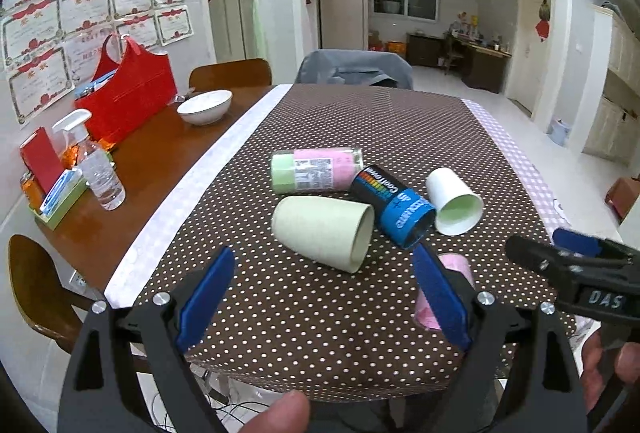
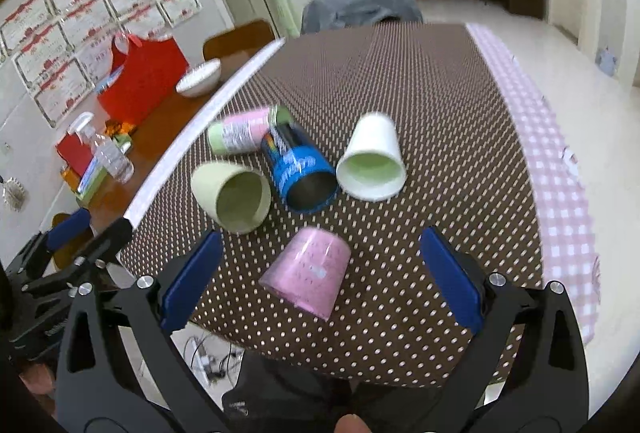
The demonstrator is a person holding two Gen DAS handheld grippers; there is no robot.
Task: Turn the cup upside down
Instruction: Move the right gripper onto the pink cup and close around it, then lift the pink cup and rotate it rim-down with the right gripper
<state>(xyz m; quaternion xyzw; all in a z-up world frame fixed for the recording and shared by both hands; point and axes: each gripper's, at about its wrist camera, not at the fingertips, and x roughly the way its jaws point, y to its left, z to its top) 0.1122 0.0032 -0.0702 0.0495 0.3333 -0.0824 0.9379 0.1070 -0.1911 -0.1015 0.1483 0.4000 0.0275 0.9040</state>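
Several cups lie on the brown dotted tablecloth (image 1: 320, 121). A pale green cup (image 1: 322, 229) (image 2: 232, 191) lies on its side. Beside it lie a blue and black cup (image 1: 394, 203) (image 2: 300, 169), a white cup (image 1: 454, 201) (image 2: 372, 159) and a pink and green cup (image 1: 316, 169) (image 2: 244, 131). A pink cup (image 2: 306, 273) stands upside down near the front edge, partly hidden in the left wrist view (image 1: 456, 267). My left gripper (image 1: 324, 297) is open, in front of the pale green cup. My right gripper (image 2: 316, 271) is open, with its fingers on either side of the pink cup, apart from it.
A white bowl (image 1: 205, 106), a red bag (image 1: 128, 93), a spray bottle (image 1: 94, 161) and boxes sit on the bare wooden table (image 1: 160, 161) at the left. Chairs stand at the far side. The cloth's checked edge (image 2: 560, 193) runs along the right.
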